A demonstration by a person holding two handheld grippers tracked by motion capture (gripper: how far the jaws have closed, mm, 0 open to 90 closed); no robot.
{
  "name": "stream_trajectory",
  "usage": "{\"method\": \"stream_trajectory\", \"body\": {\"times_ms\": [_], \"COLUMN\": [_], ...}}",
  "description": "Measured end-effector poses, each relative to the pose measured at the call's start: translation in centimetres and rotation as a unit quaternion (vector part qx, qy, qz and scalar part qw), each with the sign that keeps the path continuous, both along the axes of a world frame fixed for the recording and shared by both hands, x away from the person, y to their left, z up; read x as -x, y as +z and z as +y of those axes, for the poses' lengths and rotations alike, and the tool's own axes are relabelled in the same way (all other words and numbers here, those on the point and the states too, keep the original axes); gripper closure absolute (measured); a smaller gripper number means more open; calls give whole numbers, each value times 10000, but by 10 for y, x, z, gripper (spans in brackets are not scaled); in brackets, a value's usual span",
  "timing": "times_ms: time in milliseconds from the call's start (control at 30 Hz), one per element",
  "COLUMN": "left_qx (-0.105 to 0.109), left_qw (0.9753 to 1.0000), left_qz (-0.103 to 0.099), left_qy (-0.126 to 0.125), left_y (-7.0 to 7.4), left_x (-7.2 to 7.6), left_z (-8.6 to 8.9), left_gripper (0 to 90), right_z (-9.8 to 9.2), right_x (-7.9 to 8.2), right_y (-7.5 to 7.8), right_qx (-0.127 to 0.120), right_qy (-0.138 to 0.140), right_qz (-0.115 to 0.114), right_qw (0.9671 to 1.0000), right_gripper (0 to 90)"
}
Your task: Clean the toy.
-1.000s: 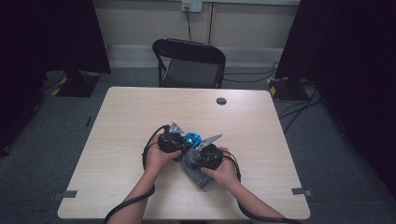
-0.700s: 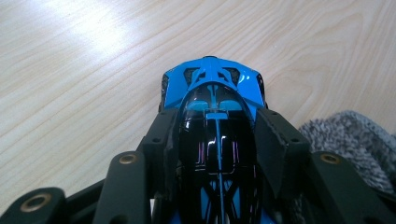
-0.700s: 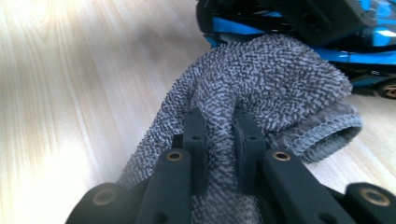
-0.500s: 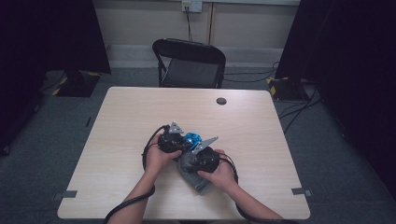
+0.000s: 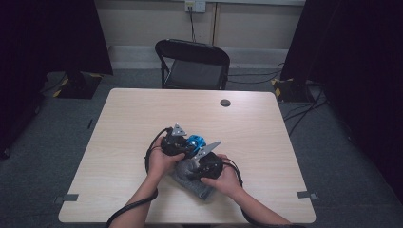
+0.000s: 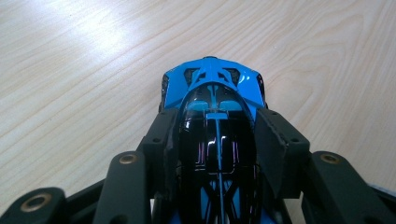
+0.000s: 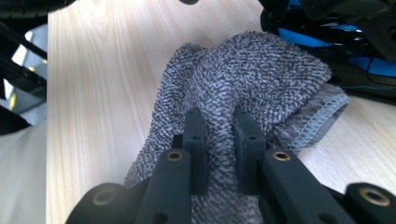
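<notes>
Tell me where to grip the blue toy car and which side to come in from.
Grip the blue toy car across its narrow black cabin, coming from behind along its length. The left gripper does so now: its jaws press the two flat flanks, while the wider blue nose flares out ahead and would likely keep it from slipping forward.

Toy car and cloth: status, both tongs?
Left tongs shut on blue toy car. Right tongs pinching grey cloth beside the car. Nothing in the way.
</notes>
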State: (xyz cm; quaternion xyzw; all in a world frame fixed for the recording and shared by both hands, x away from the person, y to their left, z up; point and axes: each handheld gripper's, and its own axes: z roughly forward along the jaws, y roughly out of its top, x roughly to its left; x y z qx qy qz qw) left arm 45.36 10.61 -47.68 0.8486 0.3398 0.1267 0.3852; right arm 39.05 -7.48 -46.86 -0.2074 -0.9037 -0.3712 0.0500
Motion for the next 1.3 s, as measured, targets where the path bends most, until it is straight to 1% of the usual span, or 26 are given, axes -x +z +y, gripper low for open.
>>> {"method": "stream_trajectory", "body": {"times_ms": [67,133,233,267,333,367,400,567,633,767,933,1000,1067,1100,1133,1200,1300], "left_qx": [-10,-6,25,-7,4,-1,1,-16,-54,-31,-27,-33,-65,-43,-16,-40,-45], "left_qw": [10000,10000,10000,10000,10000,10000,10000,10000,10000,10000,10000,10000,10000,10000,10000,10000,10000], "left_qz": [-1,-3,4,-6,-7,-20,-18,-18,-19,6,3,3,-40,-33,-16,-21,-18], "left_qy": [-13,-4,13,-5,12,16,17,5,-23,-15,-12,-13,-23,-21,-9,-18,-18], "left_y": [0,0,0,0,0,0,0,0,0,0,0,0,0,0,0,0,0], "left_x": [0,0,0,0,0,0,0,0,0,0,0,0,0,0,1,0,0], "left_z": [0,0,0,0,0,0,0,0,1,0,0,0,1,1,0,1,0], "left_gripper": [513,513,513,513,513,513,513,513,513,513,513,513,513,513,513,513,513], "right_z": [-2,-7,-15,-18,-21,-24,-30,-46,-53,-63,-71,-72,-74,-75,-75,-74,-72], "right_x": [1,1,-1,-2,-3,-4,-7,-17,-24,-36,-47,-51,-54,-55,-57,-61,-66], "right_y": [3,5,9,11,12,14,18,25,28,30,30,30,29,29,28,23,19], "right_qx": [35,63,24,10,-15,-34,-46,-81,-71,-77,-86,-67,-84,-47,-24,22,84], "right_qy": [38,17,24,-17,-55,-91,-189,-472,-628,-917,-1199,-1328,-1444,-1573,-1608,-1676,-1732], "right_qz": [-48,-69,-104,-96,-102,-113,-153,-233,-272,-303,-356,-388,-447,-540,-577,-492,-465], "right_qw": [10000,10000,9999,10000,9999,9999,9997,9986,9976,9953,9921,9904,9885,9861,9853,9846,9838], "right_gripper": [779,780,779,779,779,779,779,776,777,777,777,777,779,779,779,779,779]}}
